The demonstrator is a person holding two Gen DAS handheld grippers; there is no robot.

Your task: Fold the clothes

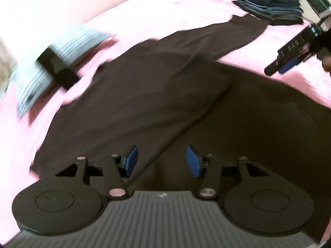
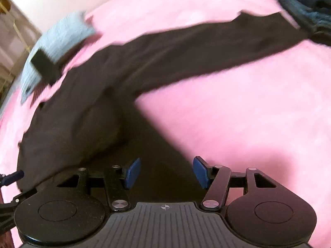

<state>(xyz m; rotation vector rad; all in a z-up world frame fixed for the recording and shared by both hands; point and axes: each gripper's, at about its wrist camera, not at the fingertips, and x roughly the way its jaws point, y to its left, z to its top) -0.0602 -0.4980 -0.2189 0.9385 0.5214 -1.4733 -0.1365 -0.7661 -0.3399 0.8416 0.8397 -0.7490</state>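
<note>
Pink bedspread (image 2: 238, 107) everywhere — dark long-sleeved top (image 1: 144, 95) spread flat on it, one sleeve reaching toward the folded blue stack (image 1: 269, 2). Left tool (image 1: 161, 161) and right tool (image 2: 165, 172) both spread, empty — striped pillow (image 1: 62, 47) far left.

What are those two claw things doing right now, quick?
Left gripper: open, empty, above the dark brown long-sleeved garment.
Right gripper: open, empty, over the same garment on the pink bedspread.
</note>
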